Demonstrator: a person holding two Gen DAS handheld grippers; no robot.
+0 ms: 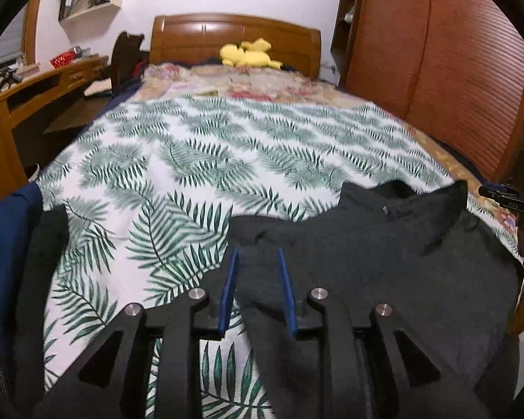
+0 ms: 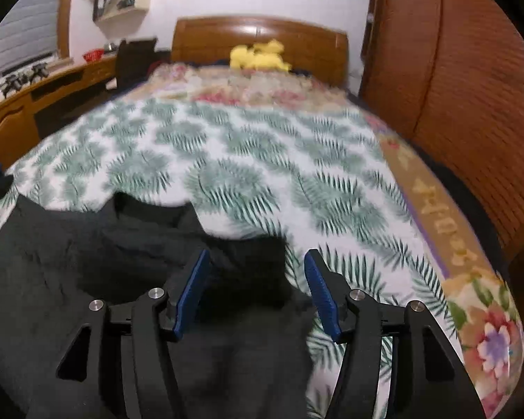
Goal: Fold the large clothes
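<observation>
a dark grey garment is lying spread over the near end of the bed, on top of a white sheet printed with green fern leaves. in the left wrist view its near left corner is running toward the camera as a narrow strip, and that strip is sitting between the blue pads of the left gripper; the jaws are standing only a little apart and are not pressing the cloth from either side. in the right wrist view the garment is filling the lower left, and a bunched fold of it is rising between the fingers of the right gripper, whose jaws are standing wide apart with clear gaps to the cloth, so they are gripping nothing. a dark blue piece of clothing is hanging at the left edge of the left wrist view. farther up the bed a floral blanket is lying, with a yellow soft toy resting against the wooden headboard. a wooden desk is standing to the left of the bed, and a slatted wooden wardrobe is standing to the right.
</observation>
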